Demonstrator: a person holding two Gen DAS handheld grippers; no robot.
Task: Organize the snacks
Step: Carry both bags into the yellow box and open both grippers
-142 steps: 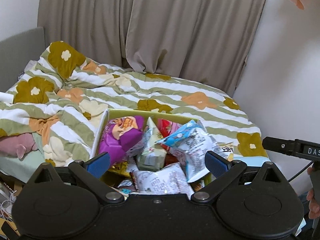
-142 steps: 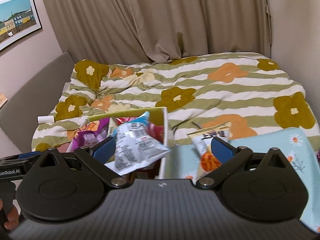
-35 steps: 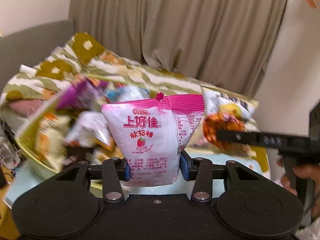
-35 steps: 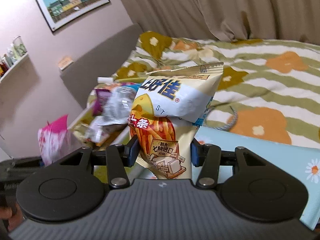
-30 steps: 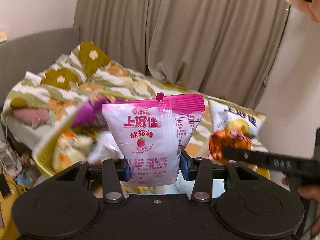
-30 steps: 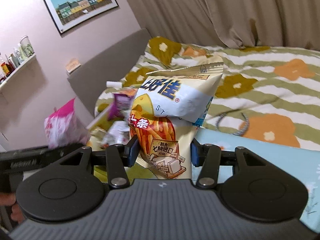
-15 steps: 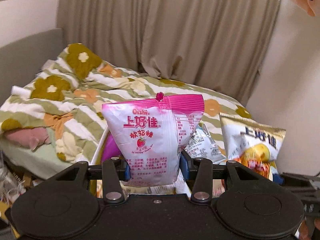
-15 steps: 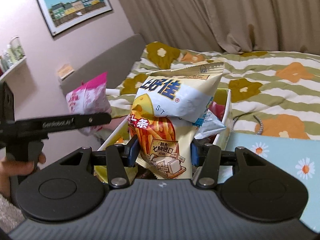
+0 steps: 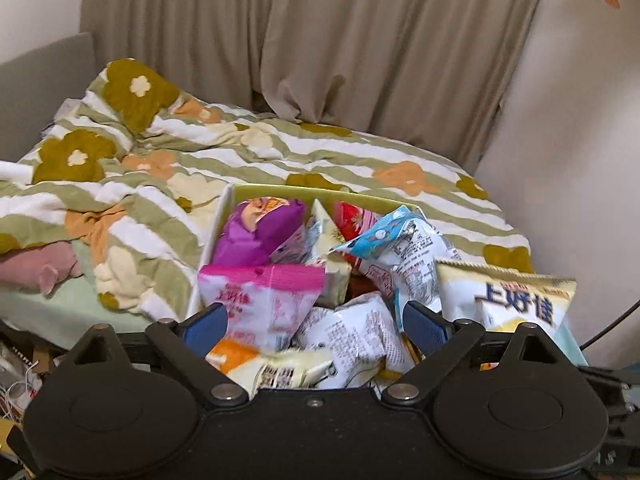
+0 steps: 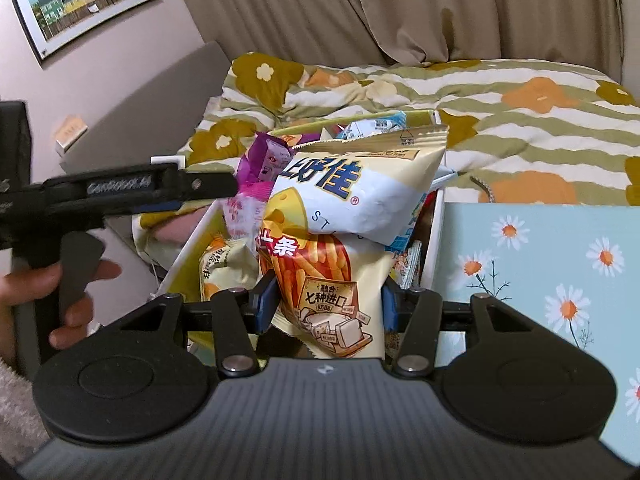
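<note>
On the striped floral bed [image 9: 360,160], the yellow snack box [image 9: 280,190] brims. The left gripper [image 9: 316,322] has just sprung open, leaving the pink candy bag [image 9: 260,300] loose atop the pile; the right gripper [image 10: 326,306] clamps a cheese-stick bag [image 10: 344,220], which could slide off if dropped there.

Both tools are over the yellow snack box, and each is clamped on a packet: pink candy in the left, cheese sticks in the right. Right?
Not quite. The left tool has just opened, and the pink candy packet lies loose in the yellow snack box, as the left wrist view shows. The right tool is clamped on the cheese sticks.
</note>
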